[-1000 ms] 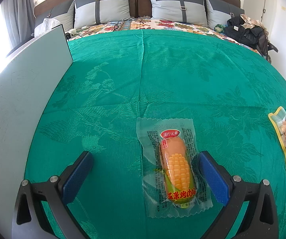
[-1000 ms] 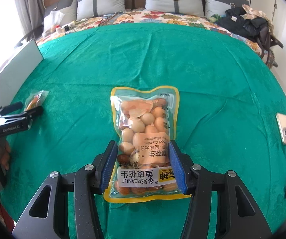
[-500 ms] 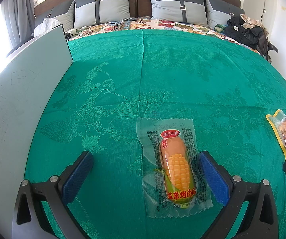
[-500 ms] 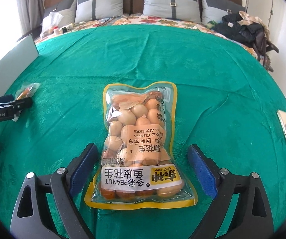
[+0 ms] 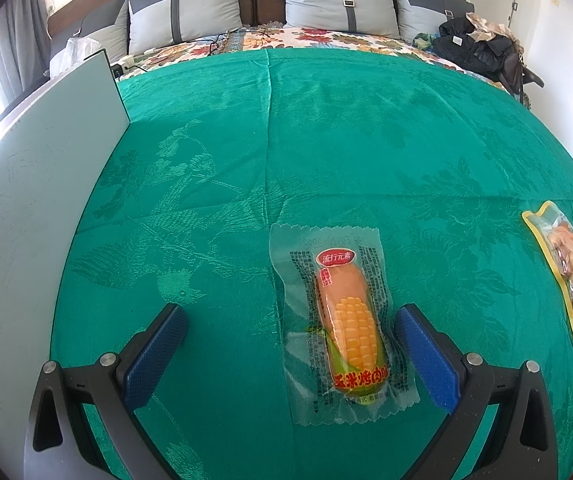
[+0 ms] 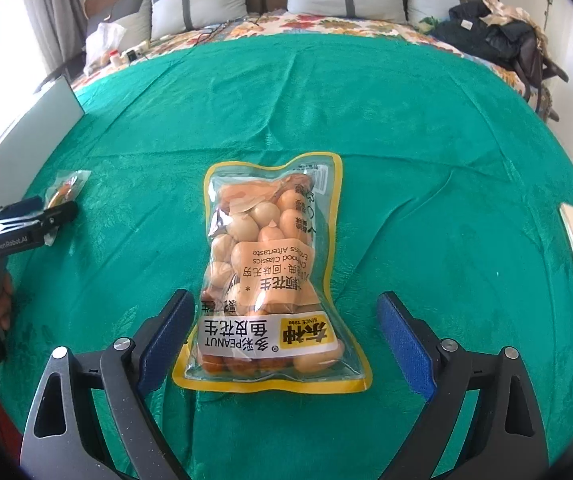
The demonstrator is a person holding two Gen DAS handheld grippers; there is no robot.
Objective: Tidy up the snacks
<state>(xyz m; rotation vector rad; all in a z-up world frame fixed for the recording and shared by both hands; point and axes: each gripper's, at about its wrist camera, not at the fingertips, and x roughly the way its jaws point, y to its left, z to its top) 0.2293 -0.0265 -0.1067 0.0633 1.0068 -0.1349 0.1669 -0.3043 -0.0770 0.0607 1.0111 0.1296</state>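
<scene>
Now R tongs (image 6: 286,344) just opened wide; peanut bag (image 6: 272,276) lies flat on bed (image 6: 426,160) btwn pads, untouched. L tongs (image 5: 292,356) agape, corn pack (image 5: 346,332) beside its right pad.

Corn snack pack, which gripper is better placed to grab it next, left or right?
Left. The open left gripper already has the corn pack between its fingers; the right gripper straddles the peanut bag.

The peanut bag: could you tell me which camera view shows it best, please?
The right wrist view: the peanut bag lies whole and centred on the green bedspread, label readable. The left wrist view catches it only at the right edge, small and distorted.
</scene>
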